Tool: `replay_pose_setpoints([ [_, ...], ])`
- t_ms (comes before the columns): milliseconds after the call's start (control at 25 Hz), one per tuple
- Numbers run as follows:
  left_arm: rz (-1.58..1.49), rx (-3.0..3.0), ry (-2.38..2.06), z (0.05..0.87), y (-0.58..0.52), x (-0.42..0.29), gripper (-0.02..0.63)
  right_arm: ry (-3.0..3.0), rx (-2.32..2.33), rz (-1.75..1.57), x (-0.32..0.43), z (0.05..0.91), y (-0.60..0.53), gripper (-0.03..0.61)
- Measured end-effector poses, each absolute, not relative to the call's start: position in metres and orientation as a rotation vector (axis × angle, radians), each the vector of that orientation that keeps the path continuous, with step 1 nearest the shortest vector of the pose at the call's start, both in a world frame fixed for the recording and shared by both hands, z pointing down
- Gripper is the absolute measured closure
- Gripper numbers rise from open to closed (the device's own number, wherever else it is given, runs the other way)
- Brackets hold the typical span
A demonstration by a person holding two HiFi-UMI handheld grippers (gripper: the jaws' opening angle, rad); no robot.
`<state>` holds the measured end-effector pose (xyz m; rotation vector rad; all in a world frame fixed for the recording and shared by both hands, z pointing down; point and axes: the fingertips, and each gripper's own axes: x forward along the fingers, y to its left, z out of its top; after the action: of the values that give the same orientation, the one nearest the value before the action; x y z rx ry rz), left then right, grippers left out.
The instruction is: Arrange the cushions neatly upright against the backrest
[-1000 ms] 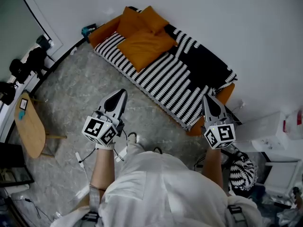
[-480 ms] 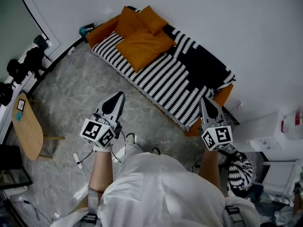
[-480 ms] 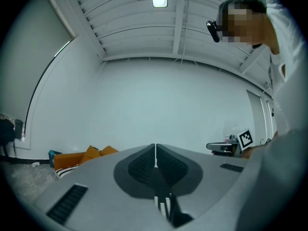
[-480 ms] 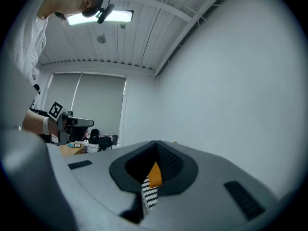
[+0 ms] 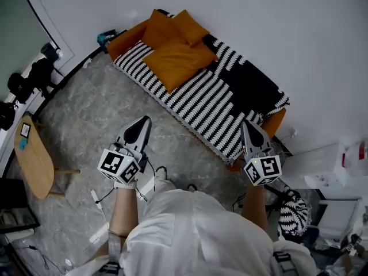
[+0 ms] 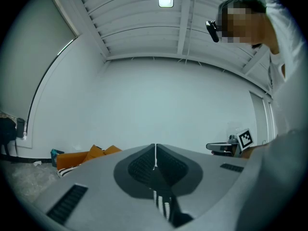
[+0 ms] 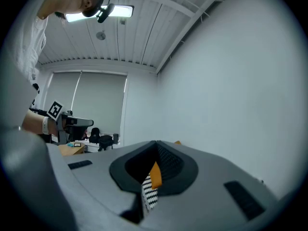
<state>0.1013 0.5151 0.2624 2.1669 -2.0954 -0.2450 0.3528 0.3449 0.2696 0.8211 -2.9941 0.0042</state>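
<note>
Left hand-held gripper [image 5: 144,120] and right hand-held gripper [image 5: 248,124], jaws together, empty.

Cushions [image 5: 178,59] at far end of sofa [image 5: 125,38]

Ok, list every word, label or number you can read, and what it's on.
No words or numbers are readable.
Cubes on left gripper and right gripper: square coded patterns, no letters.
Red label at the head view's right edge: too small to read.

We see orange cushions [image 5: 178,62], an orange sofa [image 5: 123,39], a black-and-white striped throw [image 5: 201,96] — and a grey mottled floor [image 5: 98,119].
</note>
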Motion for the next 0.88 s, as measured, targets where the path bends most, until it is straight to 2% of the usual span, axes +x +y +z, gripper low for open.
replay_pose_setpoints([
  [640, -0.286, 2.154, -2.152, 0.255, 0.519, -0.051, 0.592, -3.009, 0.768, -0.056, 0.201, 0.255, 0.343, 0.571],
  [880, -0.306, 2.187, -2.124, 0.256, 0.518, -0.085, 0.592, -2.995, 0.781, -0.094, 0.167, 0.252, 0.349, 0.572],
])
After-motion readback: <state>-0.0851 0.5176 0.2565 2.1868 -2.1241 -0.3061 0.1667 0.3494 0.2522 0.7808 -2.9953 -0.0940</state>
